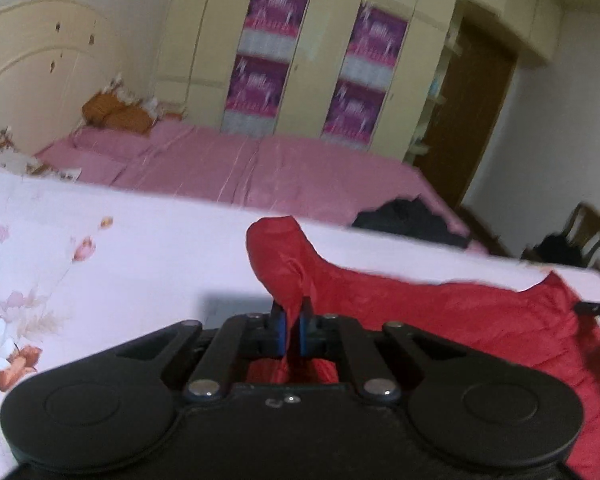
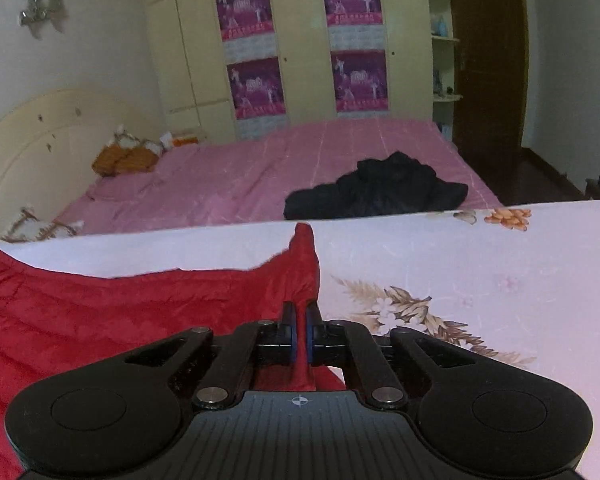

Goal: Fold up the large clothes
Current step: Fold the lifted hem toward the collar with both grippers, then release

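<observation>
Both tongs—left tongs [image 1: 291, 312], right tongs [image 2: 299, 316]—clamped on red garment [image 2: 100, 312] corners.

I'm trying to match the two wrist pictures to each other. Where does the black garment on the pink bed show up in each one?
Left wrist view: black garment sits right of centre, half hidden behind the far edge of the floral sheet.
Right wrist view: black garment lies just right of centre, in plain view on the pink bed.
Shared landmark: the wardrobe's purple posters.
</observation>
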